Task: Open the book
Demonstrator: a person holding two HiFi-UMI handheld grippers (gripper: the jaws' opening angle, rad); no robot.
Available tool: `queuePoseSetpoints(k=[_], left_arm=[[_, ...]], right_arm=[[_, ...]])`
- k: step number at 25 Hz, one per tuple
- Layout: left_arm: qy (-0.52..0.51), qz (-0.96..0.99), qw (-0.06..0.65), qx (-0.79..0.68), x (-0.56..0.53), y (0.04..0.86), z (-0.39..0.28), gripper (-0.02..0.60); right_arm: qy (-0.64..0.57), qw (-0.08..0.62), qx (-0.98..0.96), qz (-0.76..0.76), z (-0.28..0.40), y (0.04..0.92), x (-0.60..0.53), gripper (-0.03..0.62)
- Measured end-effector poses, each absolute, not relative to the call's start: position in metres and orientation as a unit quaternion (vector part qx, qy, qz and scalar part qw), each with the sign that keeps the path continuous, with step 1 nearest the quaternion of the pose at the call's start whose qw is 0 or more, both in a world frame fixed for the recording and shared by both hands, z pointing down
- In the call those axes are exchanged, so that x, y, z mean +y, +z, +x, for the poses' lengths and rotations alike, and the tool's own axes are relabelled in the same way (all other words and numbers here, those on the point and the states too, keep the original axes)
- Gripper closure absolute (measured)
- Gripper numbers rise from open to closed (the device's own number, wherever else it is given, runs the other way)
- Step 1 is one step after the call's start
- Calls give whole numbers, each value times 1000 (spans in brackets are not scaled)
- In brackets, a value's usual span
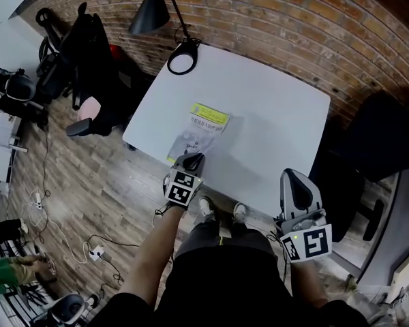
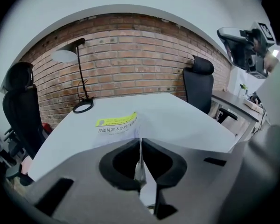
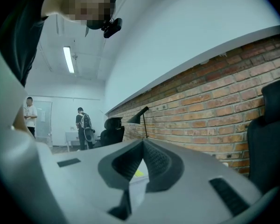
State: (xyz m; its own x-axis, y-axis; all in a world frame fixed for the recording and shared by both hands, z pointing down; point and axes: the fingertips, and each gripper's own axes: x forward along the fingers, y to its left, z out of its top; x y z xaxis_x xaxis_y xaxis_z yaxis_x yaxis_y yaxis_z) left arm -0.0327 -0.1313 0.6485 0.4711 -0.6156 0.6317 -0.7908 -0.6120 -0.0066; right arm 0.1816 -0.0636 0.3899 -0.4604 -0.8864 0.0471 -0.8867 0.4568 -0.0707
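A thin white book (image 1: 203,131) with a yellow band at its far end lies near the front left of the white table (image 1: 273,107). My left gripper (image 1: 193,161) sits at the book's near edge, shut on the cover. In the left gripper view the jaws (image 2: 140,141) pinch a thin sheet edge (image 2: 140,164) that rises from the book (image 2: 115,126). My right gripper (image 1: 296,186) hovers at the table's front right edge, away from the book. Its jaws (image 3: 143,143) meet at the tips with nothing between them.
A black desk lamp (image 1: 157,9) with a ring base (image 1: 183,61) stands at the table's far left corner. Black office chairs (image 1: 88,67) stand left of the table, and another (image 1: 385,138) stands right. A brick wall (image 1: 293,19) runs behind. Cables (image 1: 88,251) lie on the floor.
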Motion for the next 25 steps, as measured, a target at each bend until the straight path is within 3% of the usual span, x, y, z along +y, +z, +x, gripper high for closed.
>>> queuePoseSetpoints(k=[25], left_arm=[[219, 856, 115, -453, -184, 577, -143, 545]], right_arm=[[19, 11, -859, 512, 105, 377, -103, 583]])
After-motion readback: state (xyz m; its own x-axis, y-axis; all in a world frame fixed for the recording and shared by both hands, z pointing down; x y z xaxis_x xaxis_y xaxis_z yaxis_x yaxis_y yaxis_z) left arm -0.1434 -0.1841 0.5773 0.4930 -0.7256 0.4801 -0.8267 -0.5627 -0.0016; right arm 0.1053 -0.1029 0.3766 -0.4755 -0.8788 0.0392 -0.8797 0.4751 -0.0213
